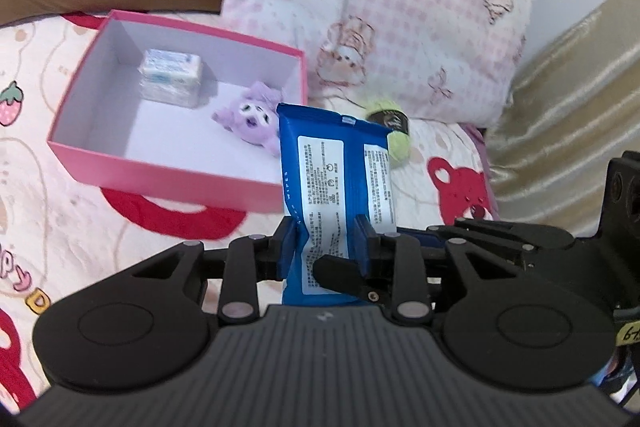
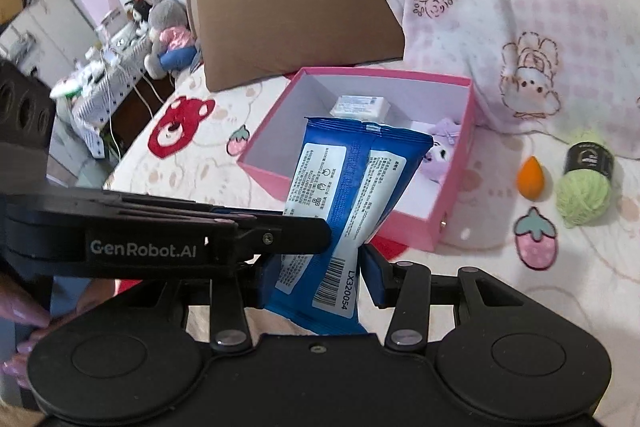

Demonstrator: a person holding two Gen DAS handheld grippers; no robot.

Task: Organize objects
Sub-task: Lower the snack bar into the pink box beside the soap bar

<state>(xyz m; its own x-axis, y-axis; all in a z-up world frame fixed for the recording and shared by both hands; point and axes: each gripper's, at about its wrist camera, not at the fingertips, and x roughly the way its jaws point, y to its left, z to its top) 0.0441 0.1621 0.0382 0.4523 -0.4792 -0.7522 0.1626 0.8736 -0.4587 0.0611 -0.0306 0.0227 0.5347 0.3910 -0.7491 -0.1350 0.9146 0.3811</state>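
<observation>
Left wrist view
Left gripper [image 1: 324, 247]: I see its blue pads pressed against both sides of the blue wipes pack [image 1: 336, 183], which stands upright between them.
Right gripper [image 1: 340, 273]: one black finger crosses the pack's lower face from the right.
Pink box [image 1: 168, 173]: open on the bedspread [image 1: 100, 239], just beyond and left of the pack; inside I see a white tissue packet [image 1: 172, 77] and a purple plush [image 1: 250, 117].

Right wrist view
Right gripper [image 2: 318, 279]: its pads sit either side of the pack [image 2: 340, 195]; I cannot tell whether they press it.
Left gripper [image 2: 280, 233]: its arm reaches in from the left, its tip on the pack.
Beside the box: green yarn ball [image 2: 584, 197] and orange sponge [image 2: 530, 179] lie to its right.
</observation>
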